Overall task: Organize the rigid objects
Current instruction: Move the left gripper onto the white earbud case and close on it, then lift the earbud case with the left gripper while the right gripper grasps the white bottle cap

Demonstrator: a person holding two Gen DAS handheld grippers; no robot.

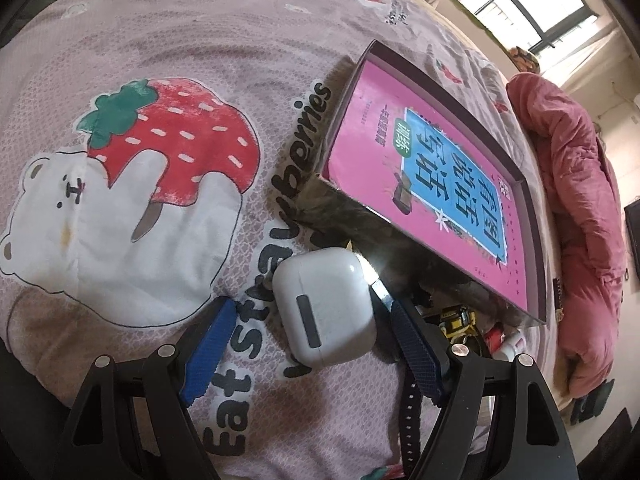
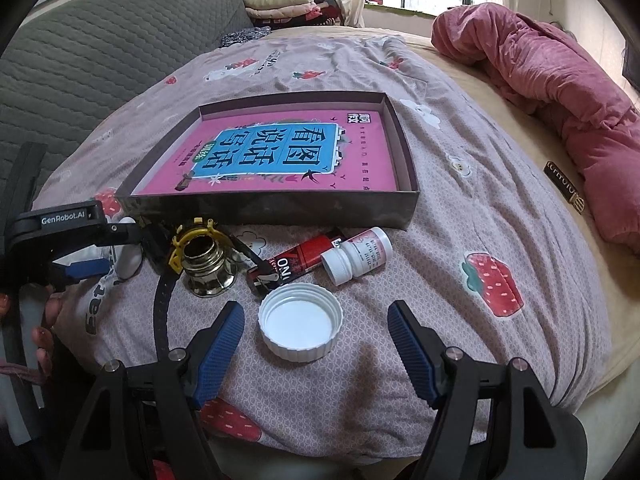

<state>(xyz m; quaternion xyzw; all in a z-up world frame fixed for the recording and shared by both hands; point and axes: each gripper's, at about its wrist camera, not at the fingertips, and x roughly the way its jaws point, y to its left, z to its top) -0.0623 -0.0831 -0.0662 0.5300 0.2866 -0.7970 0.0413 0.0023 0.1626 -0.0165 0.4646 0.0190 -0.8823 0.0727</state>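
A white earbud case (image 1: 326, 308) lies on the strawberry-print bedspread, between the blue fingers of my left gripper (image 1: 312, 306), which is open around it; the pads stand just apart from its sides. A shallow dark box (image 1: 360, 216) holding a pink book (image 1: 432, 184) sits just beyond. In the right wrist view the same box (image 2: 272, 208) lies ahead. In front of it are a brass burner (image 2: 206, 268), a red tube (image 2: 296, 266), a small white bottle (image 2: 358, 256) and a black strap (image 2: 162, 312). My right gripper (image 2: 315, 307) is open around a white cap (image 2: 301, 322).
A rolled pink quilt (image 2: 560, 92) lies along the bed's right side. A grey quilted cushion (image 2: 100, 52) stands at the left and folded clothes (image 2: 280, 4) at the far end. A hand (image 2: 44, 320) holds the left gripper (image 2: 80, 264) at the left edge.
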